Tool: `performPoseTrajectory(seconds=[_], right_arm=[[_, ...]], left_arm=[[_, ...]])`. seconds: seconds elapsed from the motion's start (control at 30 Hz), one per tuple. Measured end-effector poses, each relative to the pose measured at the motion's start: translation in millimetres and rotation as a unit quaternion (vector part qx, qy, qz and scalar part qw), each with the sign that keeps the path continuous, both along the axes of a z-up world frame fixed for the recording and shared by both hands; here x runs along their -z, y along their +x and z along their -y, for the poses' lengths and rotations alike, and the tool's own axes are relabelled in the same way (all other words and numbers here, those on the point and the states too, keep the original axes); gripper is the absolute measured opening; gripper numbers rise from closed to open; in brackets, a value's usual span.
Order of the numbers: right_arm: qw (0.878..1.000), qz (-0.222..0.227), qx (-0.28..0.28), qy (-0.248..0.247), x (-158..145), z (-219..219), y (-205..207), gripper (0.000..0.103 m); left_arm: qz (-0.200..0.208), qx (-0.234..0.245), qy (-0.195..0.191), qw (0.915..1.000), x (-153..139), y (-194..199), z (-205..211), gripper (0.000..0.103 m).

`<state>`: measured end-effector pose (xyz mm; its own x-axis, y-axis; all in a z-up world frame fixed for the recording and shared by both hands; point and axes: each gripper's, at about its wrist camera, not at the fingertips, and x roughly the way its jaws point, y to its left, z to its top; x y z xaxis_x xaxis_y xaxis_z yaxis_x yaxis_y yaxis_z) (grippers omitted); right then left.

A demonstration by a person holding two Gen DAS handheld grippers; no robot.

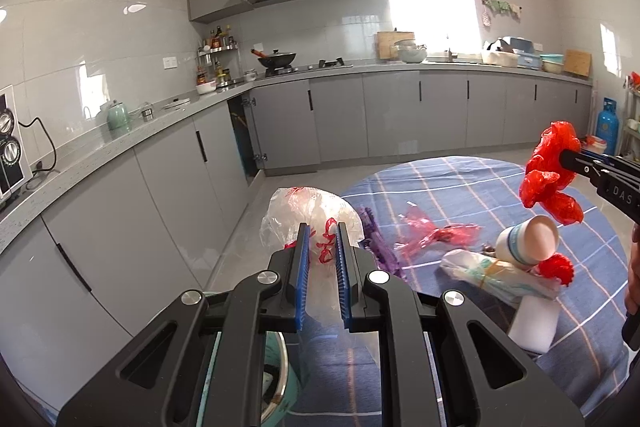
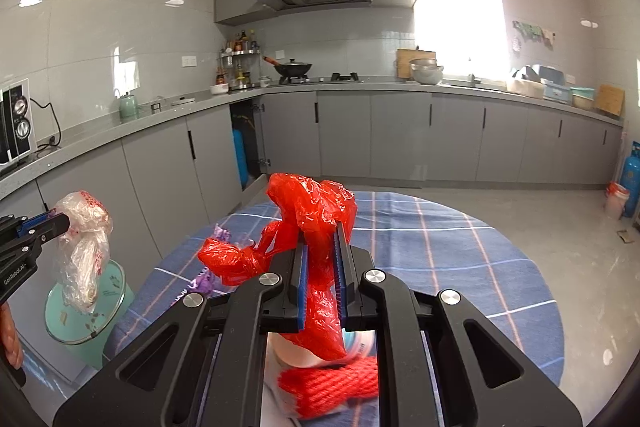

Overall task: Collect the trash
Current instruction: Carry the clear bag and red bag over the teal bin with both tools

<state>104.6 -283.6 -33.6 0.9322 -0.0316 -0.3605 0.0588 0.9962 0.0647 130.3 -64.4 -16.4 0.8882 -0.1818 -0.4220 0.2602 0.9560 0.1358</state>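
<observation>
My left gripper (image 1: 322, 233) is shut on a clear plastic bag with red print (image 1: 316, 215) and holds it in the air above a mint green trash bin (image 2: 90, 311); the bag also shows in the right wrist view (image 2: 82, 251). My right gripper (image 2: 320, 235) is shut on a crumpled red plastic bag (image 2: 312, 211), lifted above the round table with a blue plaid cloth (image 2: 460, 247); the red bag also shows in the left wrist view (image 1: 550, 171). A paper cup (image 1: 528, 239) lies on the table under it.
On the table lie a red clear wrapper (image 1: 436, 233), a purple wrapper (image 1: 380, 247), a rolled bagged bundle (image 1: 496, 275), a white block (image 1: 534, 327) and red yarn (image 2: 332, 383). Grey cabinets (image 1: 160, 195) run along the left and back. A blue gas cylinder (image 2: 632, 187) stands at the right.
</observation>
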Motion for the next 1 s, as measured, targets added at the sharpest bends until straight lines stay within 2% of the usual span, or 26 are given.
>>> performPoseTrajectory(seconds=[1.0], right_arm=[[0.998,-0.004,-0.066,-0.012,-1.2,-60.9,31.6,0.012]], left_arm=[[-0.003,-0.062,0.0,0.9981,2.9,5.7,-61.0,0.013]])
